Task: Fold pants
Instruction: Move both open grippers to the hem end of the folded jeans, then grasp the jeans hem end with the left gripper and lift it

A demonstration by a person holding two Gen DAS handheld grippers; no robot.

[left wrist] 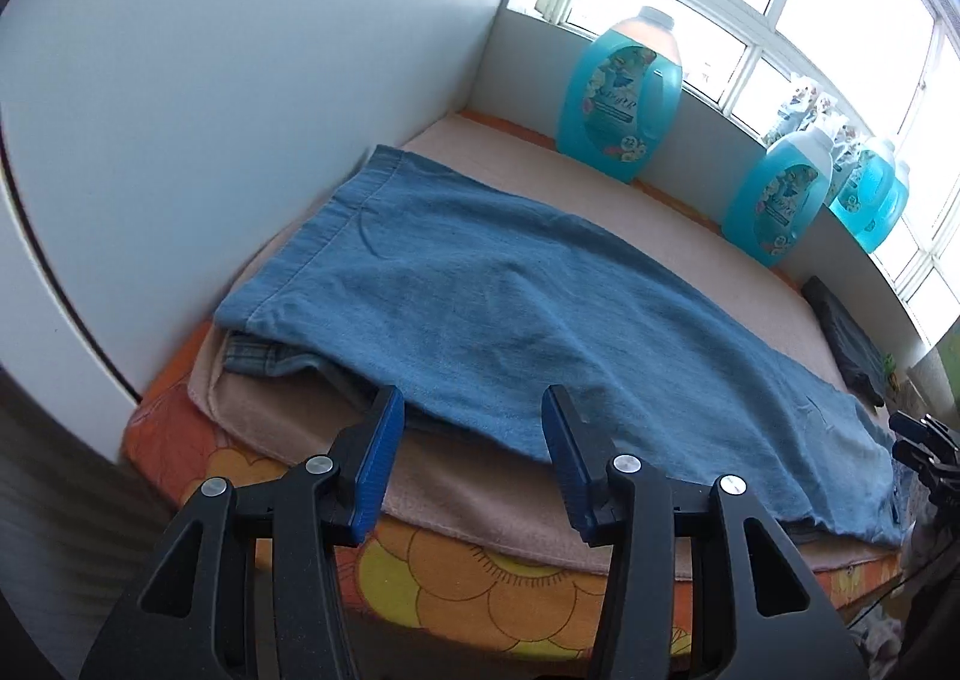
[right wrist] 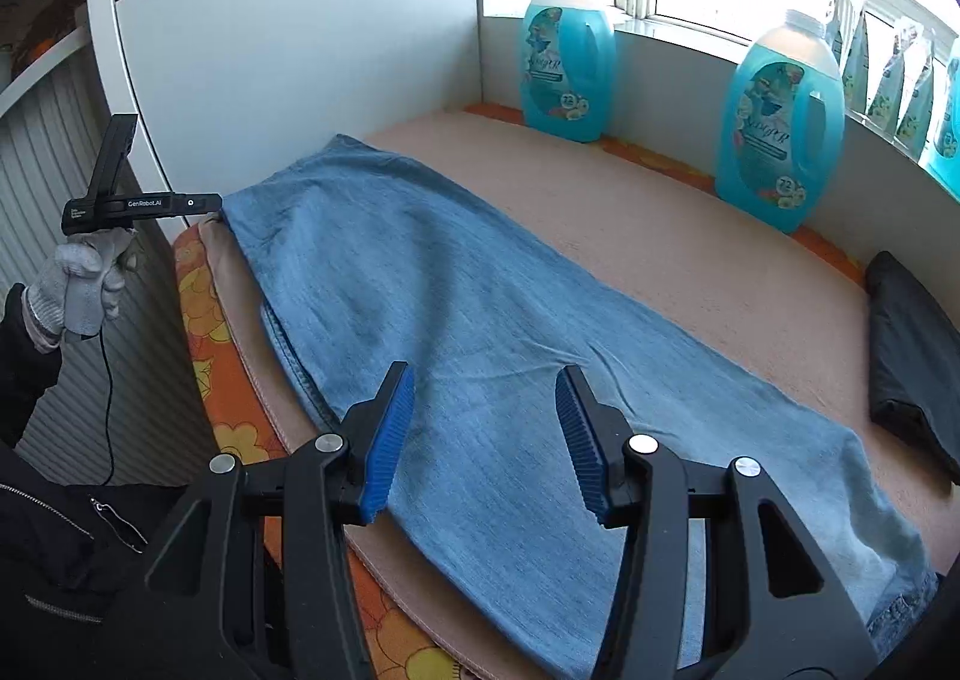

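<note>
Both wrist views angled down, sharing pants (left wrist: 480, 308).

- My left gripper (left wrist: 471, 428) tilts downward, blue pads apart, nothing between them.
- My right gripper (right wrist: 486, 410) tilts downward, jaws apart and empty.
- My gloved left hand (right wrist: 78, 284) grips its handle.

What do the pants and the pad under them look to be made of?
Pants: likely denim, matte faded blue, with visible twill weave and stitched hems. Pad: seemingly soft terry or fleece, matte beige, with a fuzzy nap.
</note>
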